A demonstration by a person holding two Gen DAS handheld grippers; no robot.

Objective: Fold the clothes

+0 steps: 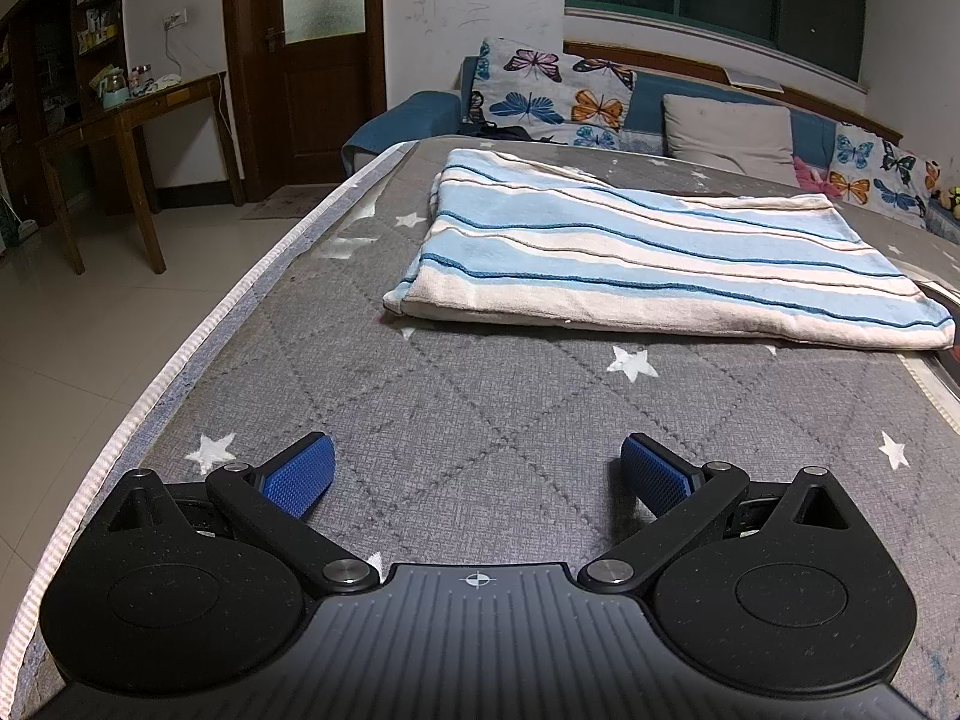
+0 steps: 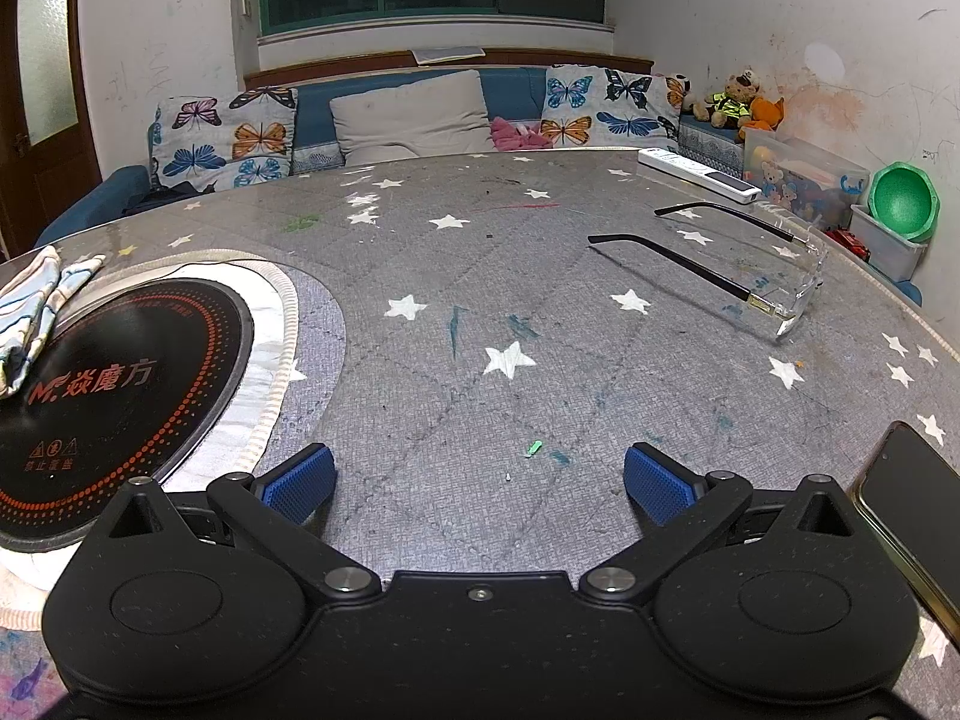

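Both jaws stand spread wide with nothing between them: the left gripper (image 1: pixel 477 468) hangs low over the table (image 1: pixel 480 420), and the right gripper (image 2: pixel 479 474) does the same over another part of it. The table has a grey quilted cover with white stars, and its rounded edge with striped piping curves down the left side of the left view.

A folded towel (image 1: pixel 648 264), striped pale blue, white and dark blue, lies flat ahead of the left gripper, well apart from it. Its long axis runs crosswise, from the far left to the near right, and the stripes follow that line. Its thick folded edge faces the gripper. Bare cover lies between gripper and towel, and a strip of cover separates the towel's left end from the table edge.

In the right view, a corner of the towel (image 2: pixel 30 312) rests on the rim of a round black hotplate (image 2: pixel 114 396) set into the table at left. Ahead of the right gripper the cover is open. Clear glasses (image 2: pixel 780 276) lie to the right, farther off, a white power strip (image 2: pixel 699 175) near the far edge, and a phone (image 2: pixel 918 504) just beside the gripper's right side.
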